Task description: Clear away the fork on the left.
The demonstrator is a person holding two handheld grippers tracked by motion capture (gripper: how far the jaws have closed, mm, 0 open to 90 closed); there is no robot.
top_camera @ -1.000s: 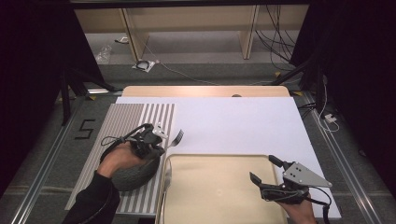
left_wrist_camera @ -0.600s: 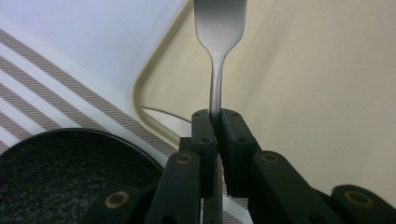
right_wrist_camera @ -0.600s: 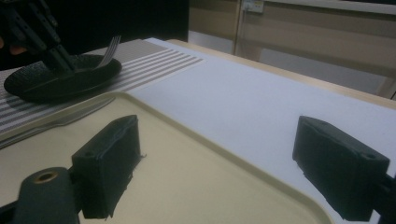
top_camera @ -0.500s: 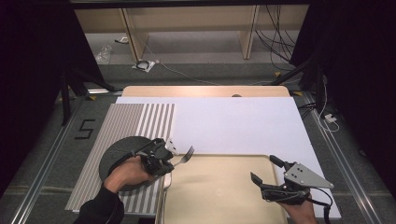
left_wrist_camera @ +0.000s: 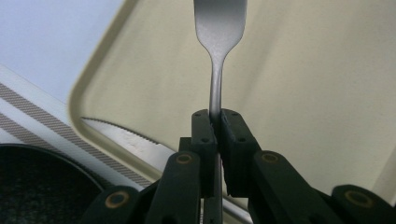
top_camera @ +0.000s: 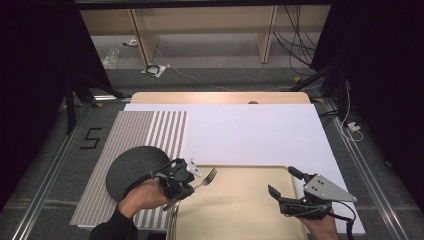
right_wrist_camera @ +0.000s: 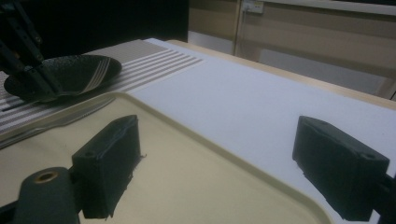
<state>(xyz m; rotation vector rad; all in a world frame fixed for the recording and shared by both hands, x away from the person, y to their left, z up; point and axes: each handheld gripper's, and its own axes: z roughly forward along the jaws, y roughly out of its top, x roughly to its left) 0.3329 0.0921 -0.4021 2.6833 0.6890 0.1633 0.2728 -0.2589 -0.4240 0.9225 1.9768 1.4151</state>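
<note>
the left gripper [top_camera: 192, 176] pinches a metal fork [left_wrist_camera: 217, 42] by its neck, holding it above the left edge of the beige tray [top_camera: 235, 210], tines pointing away. a serrated knife [left_wrist_camera: 133, 144] lies along the tray's left rim, just beside the black plate [top_camera: 134, 169] on the striped mat [top_camera: 150, 130]. the right gripper [top_camera: 286, 182] hovers over the tray's right side with its 2 jaws spread wide, nothing between them.

We read single marking: black numeral "5" [top_camera: 91, 138] on grey floor [top_camera: 45, 165], left of striped mat [top_camera: 145, 131]. We find nothing else legible on other surfaces.
</note>
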